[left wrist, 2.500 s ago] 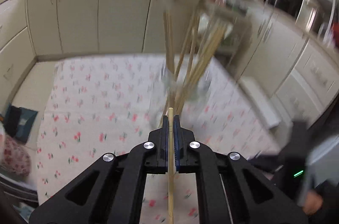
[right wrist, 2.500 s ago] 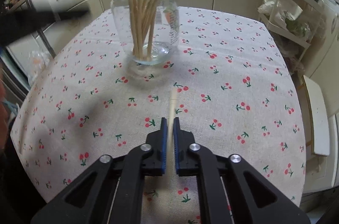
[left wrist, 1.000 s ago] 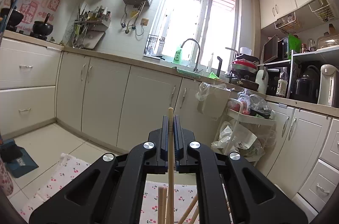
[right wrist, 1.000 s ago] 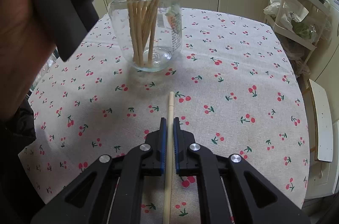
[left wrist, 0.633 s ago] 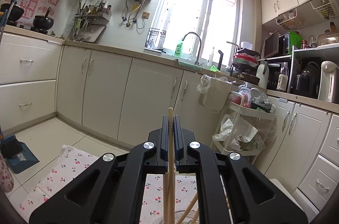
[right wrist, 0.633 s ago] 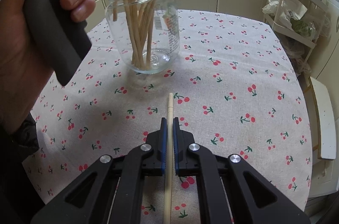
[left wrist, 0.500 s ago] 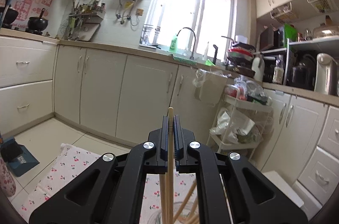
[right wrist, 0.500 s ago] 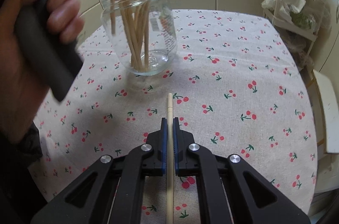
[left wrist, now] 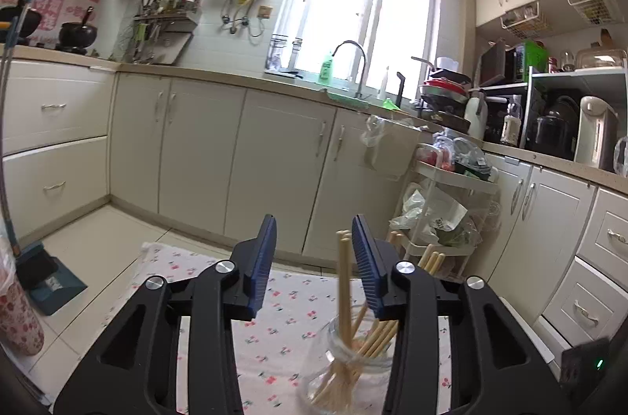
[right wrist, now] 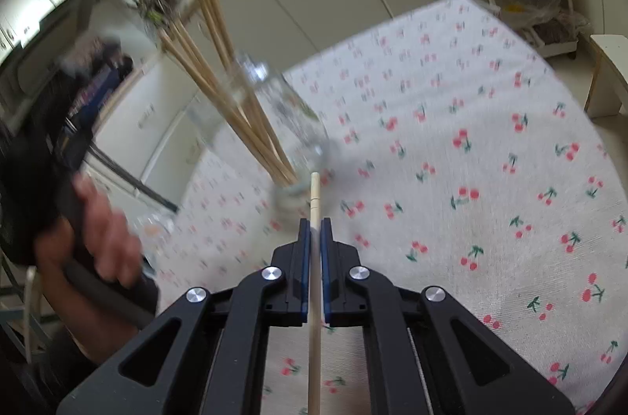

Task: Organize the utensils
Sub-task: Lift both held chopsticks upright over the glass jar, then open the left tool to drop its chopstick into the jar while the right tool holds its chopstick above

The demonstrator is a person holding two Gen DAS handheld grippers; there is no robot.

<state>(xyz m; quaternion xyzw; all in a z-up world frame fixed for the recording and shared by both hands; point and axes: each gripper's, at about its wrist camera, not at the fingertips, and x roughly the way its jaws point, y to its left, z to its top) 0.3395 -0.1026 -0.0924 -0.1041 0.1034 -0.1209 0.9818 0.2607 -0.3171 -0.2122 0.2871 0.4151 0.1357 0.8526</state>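
1. Our left tool [left wrist: 313, 260] has just been opening; its jaws now stand well apart with nothing pinched. A loose chopstick [left wrist: 344, 281] stands in the gap, close to the right jaw, with its lower end down in the glass jar [left wrist: 345, 381].
2. That jar sits on the cherry-print cloth of the surface [left wrist: 274, 336], below the tool, with a fan of other chopsticks [left wrist: 373, 336] leaning inside it.
3. Our right tool [right wrist: 314, 232] is clamped tight on 1 chopstick [right wrist: 314, 195], which runs straight out between the jaws, tip pointing toward the jar's base.
4. In the right wrist view the jar [right wrist: 282, 112] looks tilted and blurry, toward the far left part of the surface [right wrist: 490, 159], sticks [right wrist: 219, 93] poking out its mouth to the upper left.
5. The left hand [right wrist: 106, 238] shows at the left edge of that view, wrapped around a dark handle, also blurred.
6. Kitchen cabinets [left wrist: 235, 163] run behind everything.
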